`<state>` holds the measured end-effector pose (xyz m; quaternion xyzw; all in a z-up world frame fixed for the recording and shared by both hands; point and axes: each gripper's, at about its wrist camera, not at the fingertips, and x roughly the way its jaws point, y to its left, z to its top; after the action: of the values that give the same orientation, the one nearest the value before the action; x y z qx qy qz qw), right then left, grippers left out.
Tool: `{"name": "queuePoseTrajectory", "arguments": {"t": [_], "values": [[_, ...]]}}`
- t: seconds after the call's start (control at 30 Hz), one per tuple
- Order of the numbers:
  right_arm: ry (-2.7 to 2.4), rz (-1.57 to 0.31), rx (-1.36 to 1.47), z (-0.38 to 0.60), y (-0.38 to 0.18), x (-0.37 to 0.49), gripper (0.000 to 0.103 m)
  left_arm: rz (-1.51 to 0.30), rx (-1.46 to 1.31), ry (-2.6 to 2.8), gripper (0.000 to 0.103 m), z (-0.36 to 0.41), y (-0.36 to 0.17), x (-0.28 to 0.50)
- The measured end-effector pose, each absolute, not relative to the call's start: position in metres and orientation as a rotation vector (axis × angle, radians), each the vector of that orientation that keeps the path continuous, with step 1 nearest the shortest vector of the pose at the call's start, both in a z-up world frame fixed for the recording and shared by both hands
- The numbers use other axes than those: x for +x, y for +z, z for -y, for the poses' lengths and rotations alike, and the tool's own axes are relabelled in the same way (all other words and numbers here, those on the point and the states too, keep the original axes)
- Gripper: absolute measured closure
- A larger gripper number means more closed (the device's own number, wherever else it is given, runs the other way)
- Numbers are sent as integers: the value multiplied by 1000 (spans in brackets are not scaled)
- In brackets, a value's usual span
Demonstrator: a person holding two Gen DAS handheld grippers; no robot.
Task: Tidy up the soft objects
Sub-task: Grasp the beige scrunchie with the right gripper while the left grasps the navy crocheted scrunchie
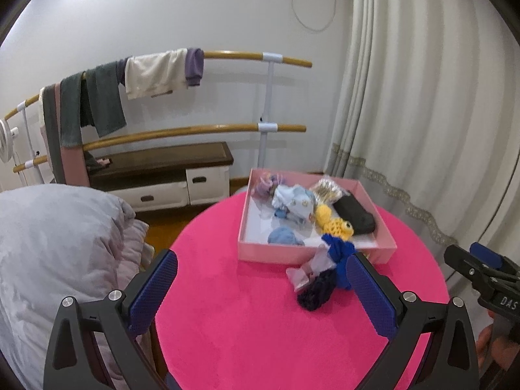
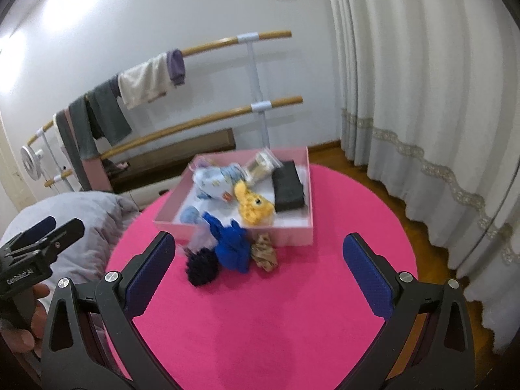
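Observation:
A pink box (image 1: 312, 253) (image 2: 227, 229) stands on the round pink table (image 1: 247, 325) (image 2: 276, 308). It holds a yellow knitted toy (image 1: 334, 222) (image 2: 252, 206), a light blue cloth (image 1: 294, 201) (image 2: 214, 178), a black pouch (image 1: 356, 216) (image 2: 287, 190) and other soft items. In front of the box lie a blue knitted item (image 1: 339, 253) (image 2: 232, 247), a dark navy pompom (image 1: 317, 292) (image 2: 201, 268), a clear bag (image 1: 308, 268) and a brown crumpled item (image 2: 265, 252). My left gripper (image 1: 261, 287) and right gripper (image 2: 260, 278) are both open and empty, above the table near these items.
A grey duvet (image 1: 55, 253) lies left of the table. A rail with hung towels (image 1: 104, 97) and a low bench (image 1: 162, 162) stand against the far wall. Curtains (image 1: 422, 113) hang at the right. The right gripper shows at the left wrist view's right edge (image 1: 481, 265).

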<state>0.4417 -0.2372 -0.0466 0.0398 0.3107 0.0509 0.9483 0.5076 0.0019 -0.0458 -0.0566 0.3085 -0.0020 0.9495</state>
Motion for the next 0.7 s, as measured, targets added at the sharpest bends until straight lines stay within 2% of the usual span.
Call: {"name": "queuePoseTrajectory", "arguments": {"t": [0.7], "values": [[128, -829, 80, 243, -129, 486, 1, -842, -73, -37, 0, 26, -132, 569]]}}
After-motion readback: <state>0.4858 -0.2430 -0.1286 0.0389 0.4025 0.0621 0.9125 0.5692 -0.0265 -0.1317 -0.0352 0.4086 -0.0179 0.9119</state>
